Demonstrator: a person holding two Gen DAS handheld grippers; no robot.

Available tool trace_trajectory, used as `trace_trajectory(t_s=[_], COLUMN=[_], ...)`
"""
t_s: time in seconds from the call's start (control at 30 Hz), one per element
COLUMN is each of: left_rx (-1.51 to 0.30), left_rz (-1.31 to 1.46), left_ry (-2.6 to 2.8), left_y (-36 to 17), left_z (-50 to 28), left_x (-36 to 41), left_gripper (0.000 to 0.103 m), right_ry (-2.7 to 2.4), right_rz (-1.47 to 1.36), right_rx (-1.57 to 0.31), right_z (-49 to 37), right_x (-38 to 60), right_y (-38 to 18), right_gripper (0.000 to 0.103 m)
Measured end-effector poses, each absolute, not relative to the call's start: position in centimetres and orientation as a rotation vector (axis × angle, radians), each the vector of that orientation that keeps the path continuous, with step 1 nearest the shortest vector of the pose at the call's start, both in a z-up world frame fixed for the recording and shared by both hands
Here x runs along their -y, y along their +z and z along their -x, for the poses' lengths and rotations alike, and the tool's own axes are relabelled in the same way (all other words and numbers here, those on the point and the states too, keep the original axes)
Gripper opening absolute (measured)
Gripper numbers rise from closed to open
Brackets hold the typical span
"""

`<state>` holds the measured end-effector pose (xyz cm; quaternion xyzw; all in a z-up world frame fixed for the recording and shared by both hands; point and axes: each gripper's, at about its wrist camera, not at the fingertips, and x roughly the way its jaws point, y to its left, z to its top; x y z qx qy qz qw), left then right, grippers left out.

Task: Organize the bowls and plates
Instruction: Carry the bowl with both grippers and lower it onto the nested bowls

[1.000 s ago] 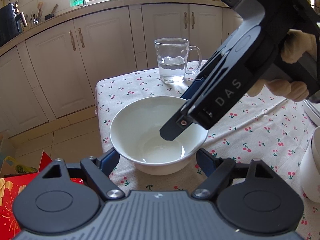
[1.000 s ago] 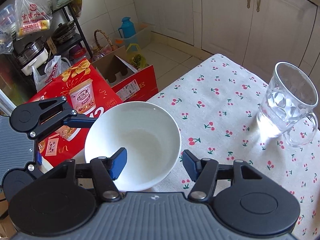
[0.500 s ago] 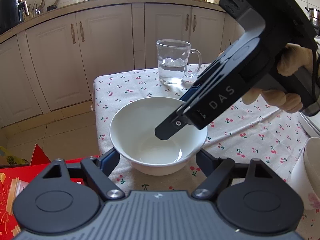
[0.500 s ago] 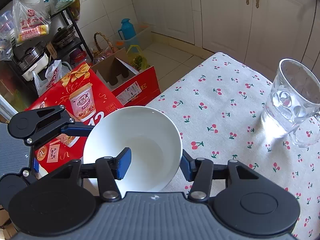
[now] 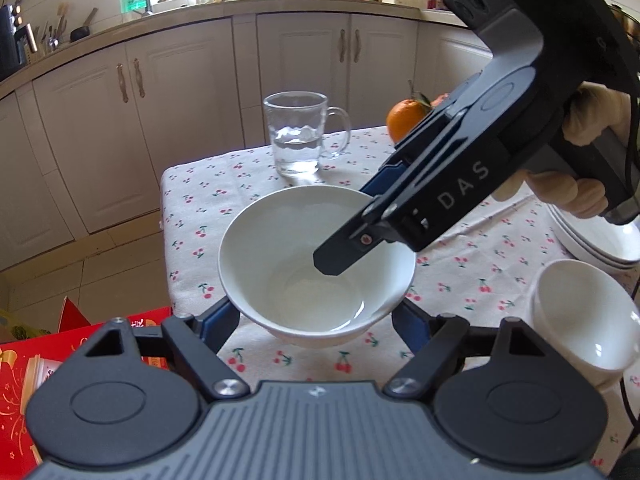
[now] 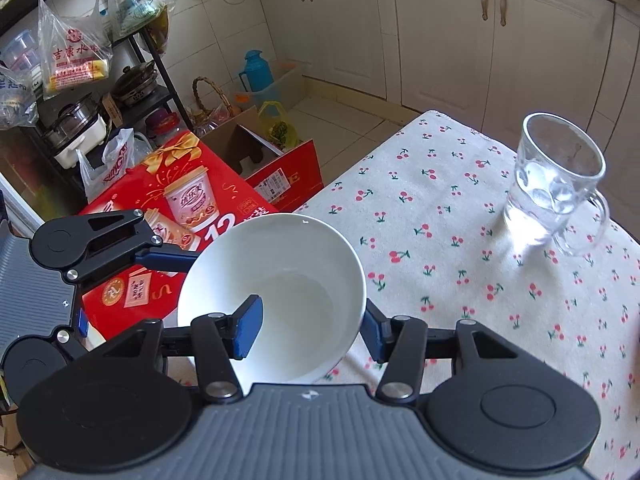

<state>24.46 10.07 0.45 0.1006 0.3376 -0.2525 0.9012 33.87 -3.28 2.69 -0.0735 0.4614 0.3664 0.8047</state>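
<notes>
Both claws grip the white bowl: right claw pinches its rim, left claw clamps its sides.

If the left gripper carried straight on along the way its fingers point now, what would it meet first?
Most likely the white bowl, which already sits between the left gripper's fingers, so its near wall is the first thing ahead. Beyond that lies the right gripper's finger reaching inside the bowl, though depth there is hard to judge.

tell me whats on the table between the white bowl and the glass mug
Nothing: only bare cherry-print tablecloth lies between the white bowl and the glass mug. Both wrist views show that stretch clear.
</notes>
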Motion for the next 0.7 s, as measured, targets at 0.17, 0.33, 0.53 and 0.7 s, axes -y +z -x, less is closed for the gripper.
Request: trace_trajectory(t_s=[0.17, 0.33, 0.53, 0.7], left_rx=[-0.687, -0.678, -0.665, -0.657], left_rz=[-0.226, -0.248, -0.270, -0.288], left_ry=[-0.559, -0.591, -0.624, -0.651], left_y=[2.0, 3.3, 4.5, 5.3], left_z=[-22.2, -19.8, -17.4, -15.7], left_x=[-9.1, -7.8, -6.3, -4.9], left_gripper=[0.083, 0.083, 0.083, 0.083], right_ry=[0.774, 0.760, 0.744, 0.728], right_rz=[0.147, 0.133, 0.128, 0.127], right_rx=[-0.979, -0.971, -0.953, -0.934], right_z=[-31.2, -28.3, -25.0, -22.6], right_x=[4.9, 6.7, 8.8, 10.5], right_y=[4.3, 5.6, 6.8, 7.6], right_gripper=[0.058, 0.058, 0.058, 0.058])
